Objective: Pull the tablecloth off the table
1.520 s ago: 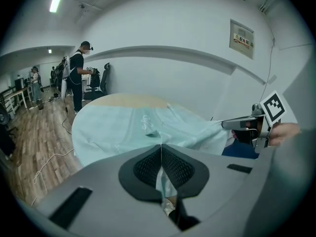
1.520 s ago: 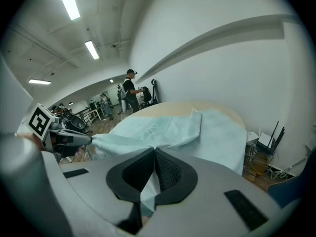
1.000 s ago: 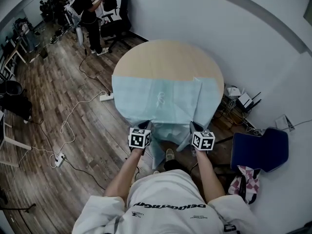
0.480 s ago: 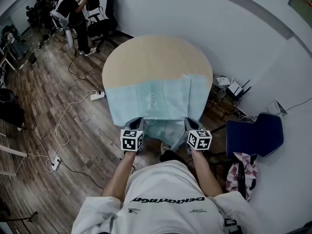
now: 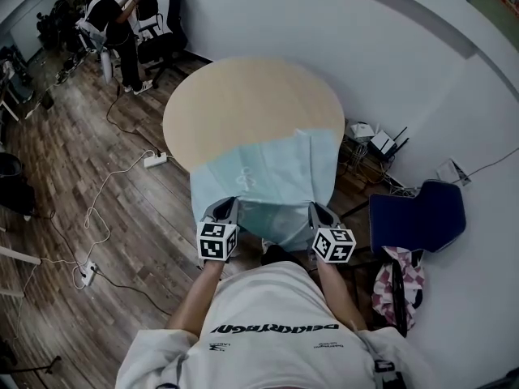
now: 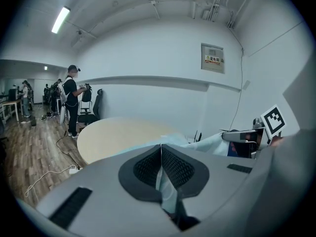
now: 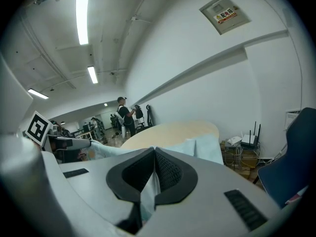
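A pale blue tablecloth (image 5: 268,177) covers only the near part of the round wooden table (image 5: 243,104) and hangs off its near edge. My left gripper (image 5: 224,211) is shut on the cloth's near left corner, and my right gripper (image 5: 318,214) is shut on its near right corner. In the left gripper view the cloth (image 6: 165,181) is pinched between the dark pads (image 6: 177,168), with the table (image 6: 113,137) beyond. In the right gripper view the cloth (image 7: 148,191) runs between the pads (image 7: 170,172) toward the table (image 7: 173,131).
A person (image 5: 109,23) stands by office chairs at the far left. Cables and power strips (image 5: 154,160) lie on the wooden floor left of the table. A blue chair (image 5: 413,217) and routers (image 5: 381,144) sit to the right by the white wall.
Both grippers have moved back toward me and slightly up with the cloth. More bare wood shows, and the cloth's far edge has slid nearer to me.
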Action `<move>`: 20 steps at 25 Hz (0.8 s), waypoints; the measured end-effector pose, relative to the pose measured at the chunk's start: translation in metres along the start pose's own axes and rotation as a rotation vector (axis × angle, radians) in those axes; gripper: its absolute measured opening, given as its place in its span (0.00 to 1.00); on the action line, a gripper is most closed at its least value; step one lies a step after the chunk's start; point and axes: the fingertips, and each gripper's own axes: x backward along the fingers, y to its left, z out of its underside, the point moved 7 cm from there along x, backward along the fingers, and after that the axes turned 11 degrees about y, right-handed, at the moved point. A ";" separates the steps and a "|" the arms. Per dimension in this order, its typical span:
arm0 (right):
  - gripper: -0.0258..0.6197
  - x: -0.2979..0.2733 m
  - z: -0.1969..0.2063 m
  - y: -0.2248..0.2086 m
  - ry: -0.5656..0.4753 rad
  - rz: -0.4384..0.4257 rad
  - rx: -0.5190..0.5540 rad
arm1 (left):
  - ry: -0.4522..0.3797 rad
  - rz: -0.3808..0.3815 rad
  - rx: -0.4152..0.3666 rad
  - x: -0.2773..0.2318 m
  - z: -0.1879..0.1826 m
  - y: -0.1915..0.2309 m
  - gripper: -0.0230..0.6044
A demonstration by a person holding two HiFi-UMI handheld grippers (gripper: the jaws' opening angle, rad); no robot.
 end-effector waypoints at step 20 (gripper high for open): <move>0.09 0.070 -0.023 0.028 -0.208 -0.010 0.131 | -0.146 -0.018 -0.021 0.057 -0.027 -0.025 0.06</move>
